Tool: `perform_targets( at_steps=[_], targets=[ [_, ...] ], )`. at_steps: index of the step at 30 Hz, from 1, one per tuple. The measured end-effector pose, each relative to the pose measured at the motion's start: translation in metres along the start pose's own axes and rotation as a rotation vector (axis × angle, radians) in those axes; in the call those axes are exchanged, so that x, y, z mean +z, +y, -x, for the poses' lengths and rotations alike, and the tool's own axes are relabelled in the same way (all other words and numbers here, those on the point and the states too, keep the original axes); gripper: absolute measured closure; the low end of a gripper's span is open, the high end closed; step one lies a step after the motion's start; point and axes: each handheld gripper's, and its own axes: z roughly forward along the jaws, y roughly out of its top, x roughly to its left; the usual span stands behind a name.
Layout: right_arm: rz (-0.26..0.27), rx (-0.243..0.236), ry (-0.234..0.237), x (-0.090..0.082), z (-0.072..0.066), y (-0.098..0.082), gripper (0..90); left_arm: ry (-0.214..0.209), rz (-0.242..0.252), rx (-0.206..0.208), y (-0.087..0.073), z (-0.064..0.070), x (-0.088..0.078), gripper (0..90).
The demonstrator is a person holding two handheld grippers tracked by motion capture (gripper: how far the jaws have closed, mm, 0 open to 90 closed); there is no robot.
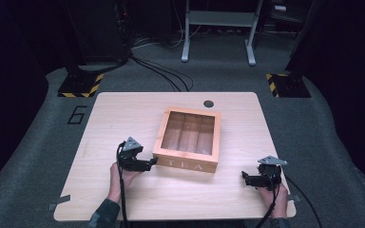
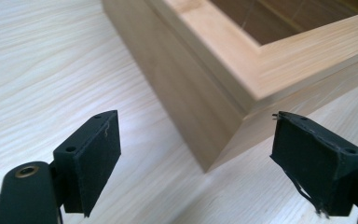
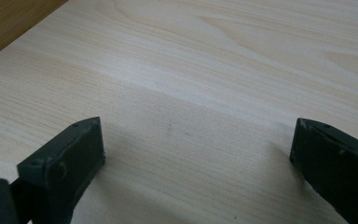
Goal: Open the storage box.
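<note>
Tea box (image 1: 188,139) corner just ahead of left gripper (image 2: 196,154), jaws apart

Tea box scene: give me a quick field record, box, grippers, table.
box: wooden tea box, window lid shut, marked TEA on its front, mid-table
left gripper: jaws open, at the box's front left corner, nothing between the pads
right gripper: jaws open, over bare table right of the box, apart from it
table: light wood, dark round hole at the far edge
contact: cannot tell whether the left gripper touches the box
</note>
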Motion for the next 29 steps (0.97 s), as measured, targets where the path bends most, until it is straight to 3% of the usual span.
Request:
perform_targets(
  at_steps=[3, 9, 12, 20, 23, 29],
  targets=[
    [0.0, 0.0, -0.001, 0.0, 0.0, 0.0, 2.3, 0.029, -0.003, 0.006, -0.009, -0.001, -0.008, 12.1],
    [-0.001, 0.0, -0.001, 0.0, 0.0, 0.0, 2.3, 0.097, -0.057, 0.021, -0.034, -0.004, -0.024, 7.4],
    [-0.001, 0.0, -0.001, 0.0, 0.0, 0.0, 2.3, 0.118, -0.078, -0.007, -0.049, -0.008, -0.031, 6.7],
    [-0.001, 0.0, -0.002, 0.0, 0.0, 0.0, 2.4, 0.172, -0.116, -0.036, -0.08, -0.014, -0.049, 4.7],
    [0.0, 0.0, -0.003, 0.0, 0.0, 0.0, 2.3, 0.191, -0.097, -0.04, -0.085, -0.016, -0.053, 4.7],
    [-0.001, 0.002, -0.004, 0.0, 0.0, 0.0, 2.2, 0.211, -0.123, -0.008, -0.086, -0.015, -0.053, 3.4]
  ],
)
